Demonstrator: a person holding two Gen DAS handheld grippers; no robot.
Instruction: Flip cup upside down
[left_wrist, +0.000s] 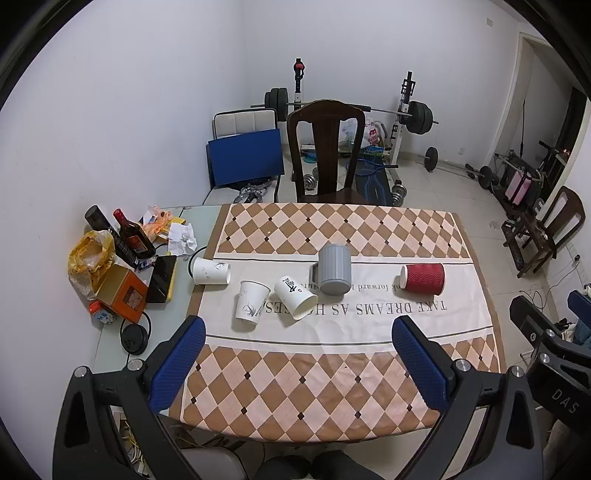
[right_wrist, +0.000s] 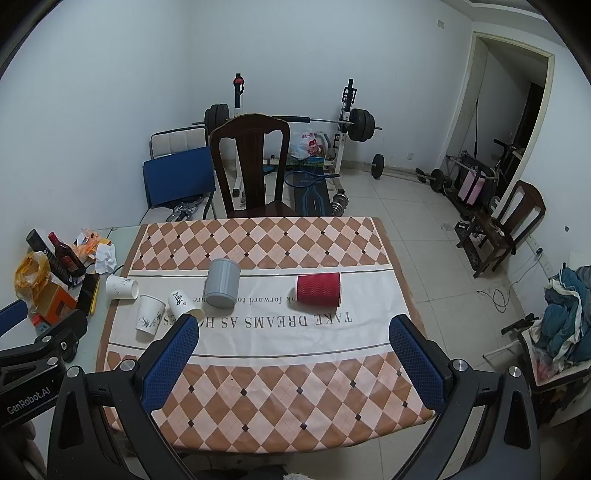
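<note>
Several cups stand in a row on the checked tablecloth (left_wrist: 332, 373). A red ribbed paper cup (left_wrist: 423, 279) lies on its side at the right; it also shows in the right wrist view (right_wrist: 318, 289). A grey ribbed mug (left_wrist: 334, 274) with a handle stands upside down in the middle. A white paper cup (left_wrist: 294, 302) lies tilted on its side, another (left_wrist: 252, 304) stands upside down, and a third (left_wrist: 211, 271) lies on its side at the left. My left gripper (left_wrist: 297, 328) and right gripper (right_wrist: 295, 328) are both open and empty, above the near half of the table.
Clutter fills the table's left end: bottles (left_wrist: 133, 238), an orange box (left_wrist: 123, 293), a yellow bag (left_wrist: 90, 254), a black phone (left_wrist: 161, 278), crumpled paper (left_wrist: 181, 238). A dark wooden chair (left_wrist: 325, 151) stands behind the table, with a weight bench beyond.
</note>
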